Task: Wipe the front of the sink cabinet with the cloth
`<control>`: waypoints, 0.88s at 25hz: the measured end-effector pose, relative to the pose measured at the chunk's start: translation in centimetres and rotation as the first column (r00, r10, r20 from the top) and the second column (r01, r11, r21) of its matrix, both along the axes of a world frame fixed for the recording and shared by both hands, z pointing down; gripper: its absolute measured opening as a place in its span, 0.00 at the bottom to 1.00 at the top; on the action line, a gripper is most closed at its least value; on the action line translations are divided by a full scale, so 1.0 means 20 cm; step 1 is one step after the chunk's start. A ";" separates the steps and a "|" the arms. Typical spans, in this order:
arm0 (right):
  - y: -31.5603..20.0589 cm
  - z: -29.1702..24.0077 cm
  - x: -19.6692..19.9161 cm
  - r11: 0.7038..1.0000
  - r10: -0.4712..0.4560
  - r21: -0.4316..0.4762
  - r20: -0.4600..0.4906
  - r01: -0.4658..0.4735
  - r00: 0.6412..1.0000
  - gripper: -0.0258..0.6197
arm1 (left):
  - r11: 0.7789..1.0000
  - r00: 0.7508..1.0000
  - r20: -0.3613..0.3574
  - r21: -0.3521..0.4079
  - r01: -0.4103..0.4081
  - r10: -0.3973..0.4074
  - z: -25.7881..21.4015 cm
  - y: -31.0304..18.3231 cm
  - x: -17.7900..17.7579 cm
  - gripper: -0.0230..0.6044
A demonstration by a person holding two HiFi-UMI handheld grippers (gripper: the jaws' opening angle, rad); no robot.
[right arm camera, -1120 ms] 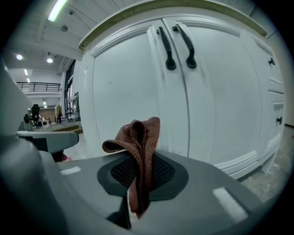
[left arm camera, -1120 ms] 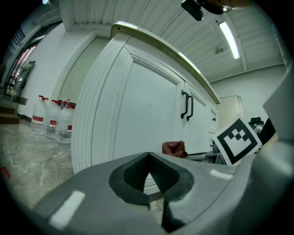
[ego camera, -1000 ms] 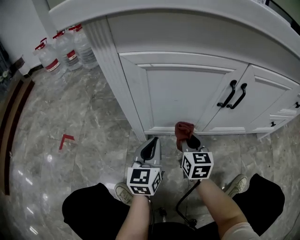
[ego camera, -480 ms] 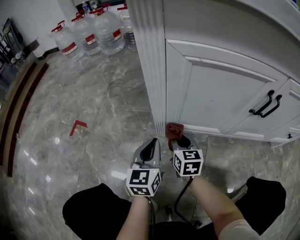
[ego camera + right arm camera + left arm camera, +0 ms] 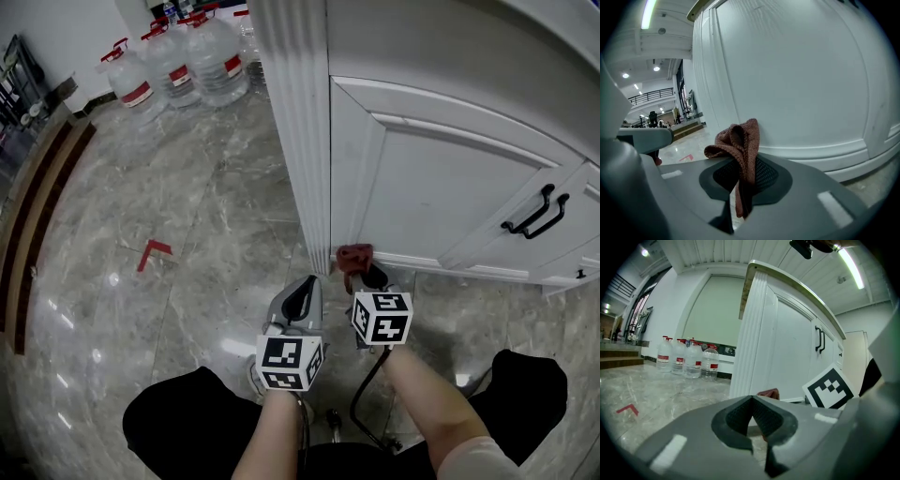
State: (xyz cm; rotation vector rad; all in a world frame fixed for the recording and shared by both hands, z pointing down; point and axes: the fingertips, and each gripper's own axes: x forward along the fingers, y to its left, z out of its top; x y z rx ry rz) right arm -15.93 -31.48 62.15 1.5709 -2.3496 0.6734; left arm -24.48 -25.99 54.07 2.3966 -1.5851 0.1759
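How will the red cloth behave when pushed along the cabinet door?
Probably floppy: the cloth droops in folds over the right gripper shut on it. Likely light, bunching rather than sliding flat against the cabinet door; its knit weave suggests grip.

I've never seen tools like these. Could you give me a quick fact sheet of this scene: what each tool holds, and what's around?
right gripper: shut on a reddish cloth
left gripper: shut, empty, low beside the right one
cloth position: by the bottom left corner of the white cabinet door; contact unclear
door handles: two, black
floor: grey marble with a red corner mark
background: large water bottles
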 end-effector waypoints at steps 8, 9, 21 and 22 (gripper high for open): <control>0.04 0.00 0.26 0.998 0.064 -0.006 -0.013 -0.064 0.998 0.16 | 0.997 0.997 -0.001 0.009 -0.075 0.075 -0.02 -0.01 0.22 0.04; 0.05 0.00 0.31 0.997 0.075 -0.006 -0.015 -0.076 0.997 0.16 | 0.996 0.996 -0.002 0.010 -0.086 0.086 -0.02 -0.01 0.26 0.04; 0.16 -0.01 0.94 0.955 0.293 -0.028 -0.035 -0.294 0.955 0.16 | 0.970 0.969 -0.035 0.008 -0.244 0.244 -0.01 0.03 0.76 0.04; 0.17 -0.02 0.98 0.951 0.306 -0.031 -0.033 -0.307 0.951 0.16 | 0.967 0.967 -0.035 0.002 -0.253 0.253 -0.01 0.04 0.80 0.04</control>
